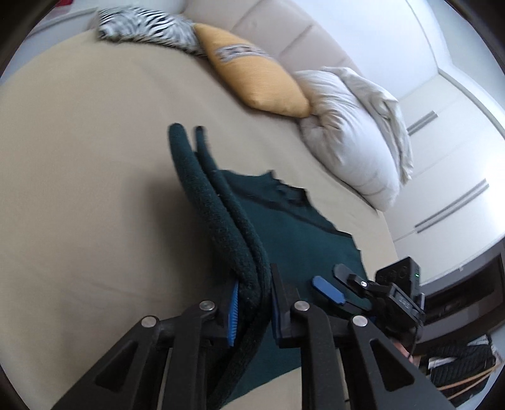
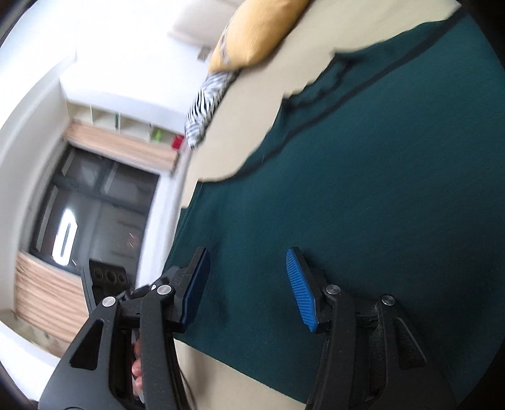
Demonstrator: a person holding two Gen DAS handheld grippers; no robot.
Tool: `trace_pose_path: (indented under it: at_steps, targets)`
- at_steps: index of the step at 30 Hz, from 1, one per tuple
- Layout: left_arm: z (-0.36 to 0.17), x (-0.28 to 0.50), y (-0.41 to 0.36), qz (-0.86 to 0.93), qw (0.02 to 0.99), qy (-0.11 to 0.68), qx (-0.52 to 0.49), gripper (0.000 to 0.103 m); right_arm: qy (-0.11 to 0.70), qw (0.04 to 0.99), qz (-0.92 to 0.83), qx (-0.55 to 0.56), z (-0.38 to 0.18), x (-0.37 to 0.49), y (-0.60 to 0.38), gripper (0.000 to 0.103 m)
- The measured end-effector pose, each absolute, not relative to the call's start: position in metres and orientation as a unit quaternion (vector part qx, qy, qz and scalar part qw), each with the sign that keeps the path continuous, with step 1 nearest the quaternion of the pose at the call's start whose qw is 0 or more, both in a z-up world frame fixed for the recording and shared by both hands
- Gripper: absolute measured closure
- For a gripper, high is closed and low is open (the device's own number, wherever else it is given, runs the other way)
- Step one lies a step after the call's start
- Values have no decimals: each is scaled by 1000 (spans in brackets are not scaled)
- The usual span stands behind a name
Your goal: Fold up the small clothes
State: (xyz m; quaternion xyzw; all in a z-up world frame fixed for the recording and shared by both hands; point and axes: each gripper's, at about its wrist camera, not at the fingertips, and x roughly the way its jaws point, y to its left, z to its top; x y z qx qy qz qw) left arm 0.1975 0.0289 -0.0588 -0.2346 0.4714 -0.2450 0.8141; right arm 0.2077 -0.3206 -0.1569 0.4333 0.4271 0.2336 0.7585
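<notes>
On the bed (image 1: pixel 79 157), left gripper (image 1: pixel 252 309) pinches green garment (image 1: pixel 284 227).

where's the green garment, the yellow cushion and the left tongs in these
green garment (image 2: pixel 363 189), right wrist view, flat middle of the cloth
yellow cushion (image 1: pixel 252 75), left wrist view, centre of its face
left tongs (image 1: pixel 254 304), left wrist view, between the tips

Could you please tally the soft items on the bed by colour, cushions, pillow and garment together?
Dark green garment: 1
Yellow cushion: 1
Black-and-white zebra-print cushion: 1
White pillow: 1
Total: 4
The left gripper is shut on a fold of the garment; the right gripper is open above it.
</notes>
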Motion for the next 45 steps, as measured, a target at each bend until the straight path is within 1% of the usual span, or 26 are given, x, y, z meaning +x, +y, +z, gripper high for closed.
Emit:
trace_pose_path:
  at_steps: [2,5,9,12,14,15,16,18,21,24,26,29,31,32,33,34,39,44,45]
  targets:
    - [-46,199,-12,-270,815,468,-209,86,418,746,230,464,-159,206,-347,53]
    - [-47,201,-69,-293,812,473,-175,86,403,732,230,500,-163,207,-384,53]
    - [-83,211,-140,-319,784,500,-180,83,412,708,221,529,-174,210,-426,53]
    - [-91,200,-158,-340,763,514,-193,80,414,691,223,549,-187,213,-443,53]
    - [-79,185,-156,-362,758,509,-189,66,407,687,235,554,-190,213,-449,53]
    - [-72,180,-151,-370,755,505,-195,50,407,688,239,552,-190,213,-450,53]
    - [-64,174,-144,-377,753,498,-207,45,406,688,241,551,-191,213,-450,53]
    - [-45,163,-121,-404,753,465,-232,45,406,690,244,547,-190,212,-451,53]
    - [-38,163,-91,-375,781,440,-235,45,414,690,242,541,-188,215,-446,53]
    - [-57,173,-68,-337,784,462,-243,45,447,700,225,510,-180,215,-436,53]
    - [-68,173,-58,-323,787,464,-246,45,471,712,206,479,-174,217,-426,53]
    - [-80,171,-53,-320,785,469,-247,45,487,721,182,459,-168,221,-413,53]
    - [-82,170,-54,-321,786,469,-244,45,499,735,168,426,-164,225,-400,65]
    - [-82,170,-54,-321,788,468,-239,45,508,743,162,405,-162,227,-393,78]
    - [-82,171,-54,-321,788,468,-238,45,515,747,158,389,-161,228,-387,87]
    - [-82,172,-56,-321,788,468,-238,45,517,751,158,380,-160,229,-383,89]
    - [-78,176,-65,-321,794,465,-225,45,505,780,156,335,-142,224,-384,92]
    - [-66,181,-94,-333,800,459,-194,45,489,801,148,313,-114,209,-419,92]
    - [-63,183,-104,-338,802,457,-184,43,488,803,142,311,-111,206,-428,92]
